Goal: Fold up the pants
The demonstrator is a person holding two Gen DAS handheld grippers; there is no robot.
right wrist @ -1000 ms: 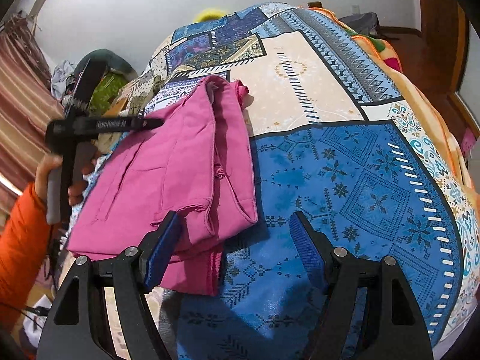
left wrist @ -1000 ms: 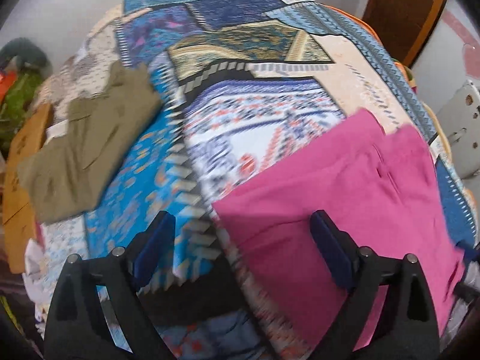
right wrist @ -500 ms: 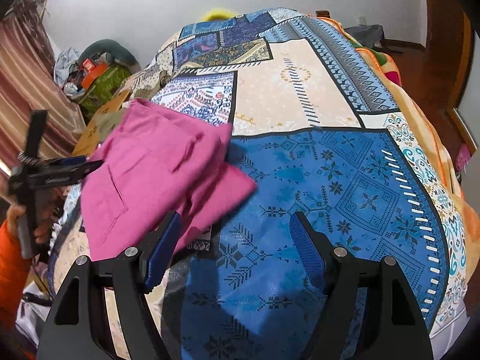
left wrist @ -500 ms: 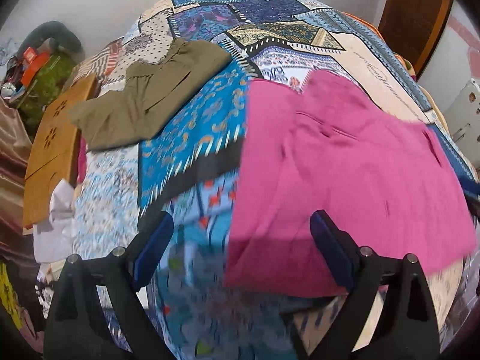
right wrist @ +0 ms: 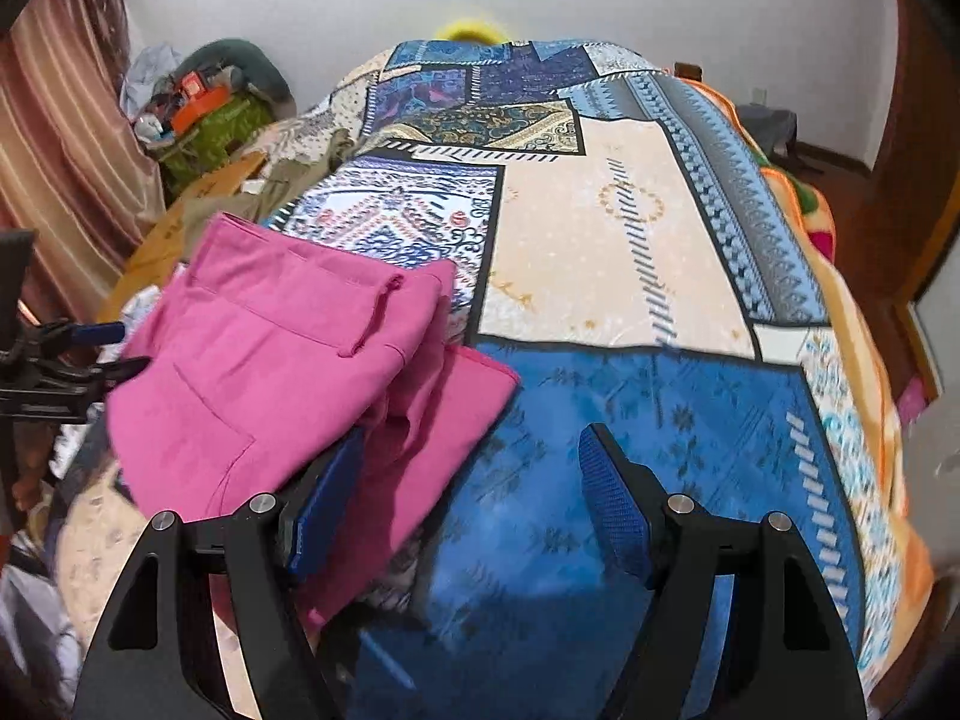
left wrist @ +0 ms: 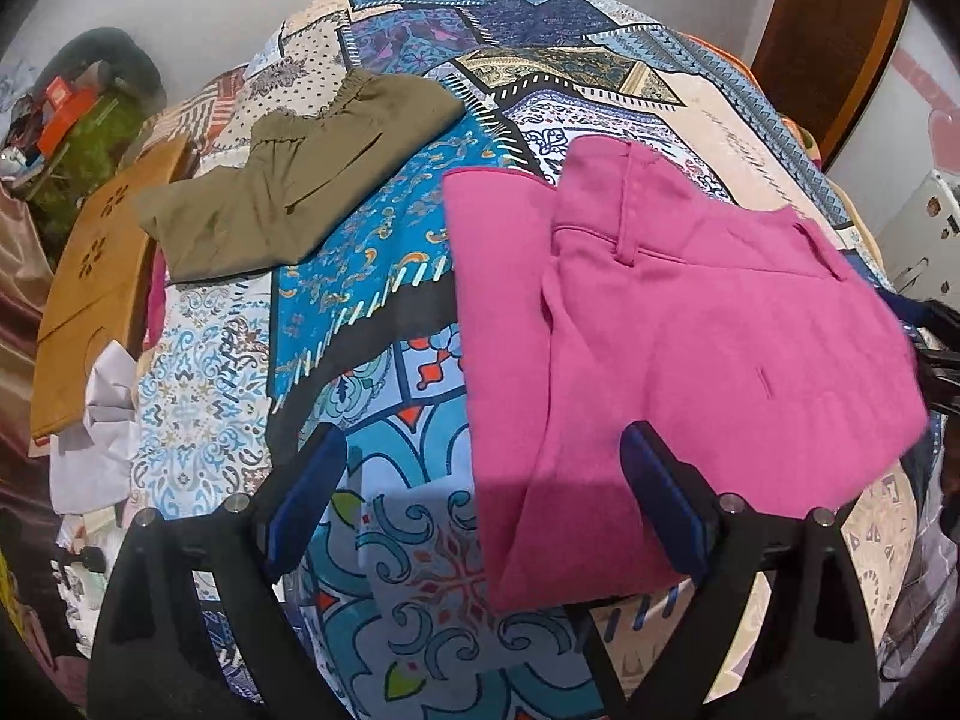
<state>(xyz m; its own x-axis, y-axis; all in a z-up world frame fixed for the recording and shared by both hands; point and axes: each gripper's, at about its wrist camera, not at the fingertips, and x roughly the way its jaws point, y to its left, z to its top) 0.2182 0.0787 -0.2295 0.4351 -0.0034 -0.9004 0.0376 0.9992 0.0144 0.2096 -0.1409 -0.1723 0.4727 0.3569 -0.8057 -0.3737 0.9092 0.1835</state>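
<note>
- A patchwork bedspread in blue, cream and navy panels is covering the whole bed and filling most of both views.
- The pink pants are lying folded into a thick bundle on the bedspread, waistband and belt loops facing up, near the bed's front edge; in the right wrist view the pink pants are sitting to the left, over the border of a blue panel.
- Olive-green pants are lying folded farther back on the bedspread, well apart from the pink pair, beside a wooden board that is leaning at the bedside.
- The left gripper is hanging above the pink pants' left edge with its jaws standing wide apart and nothing between them.
- The right gripper is hovering over the blue panel just beside the pink pants, jaws spread wide and gripping nothing; its left finger is showing in front of the cloth.
</note>
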